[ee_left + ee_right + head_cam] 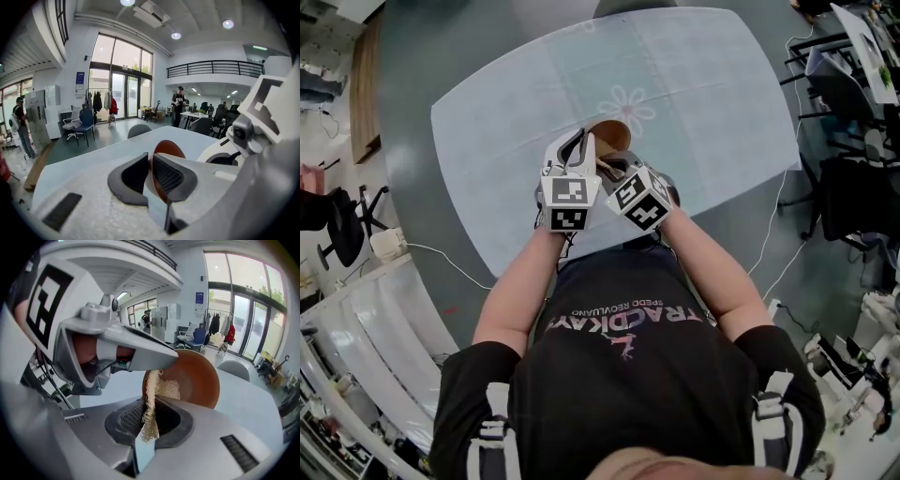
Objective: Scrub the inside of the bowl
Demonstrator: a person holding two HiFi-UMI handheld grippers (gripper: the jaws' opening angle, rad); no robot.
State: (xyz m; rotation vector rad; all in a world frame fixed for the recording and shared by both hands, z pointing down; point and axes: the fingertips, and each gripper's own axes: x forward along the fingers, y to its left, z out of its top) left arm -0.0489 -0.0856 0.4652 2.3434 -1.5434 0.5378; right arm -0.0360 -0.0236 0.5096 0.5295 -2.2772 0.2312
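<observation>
Facing the right tool and scrubber, bowl on edge.

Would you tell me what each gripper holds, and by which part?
Left gripper clamps the brown bowl by its rim; right gripper pinches the loofah scrubber by its near end.

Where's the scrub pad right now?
In the right gripper view, the scrub pad is pinched in the right gripper, centre frame, its far end reaching into the brown bowl, which the left gripper holds by the rim.
</observation>
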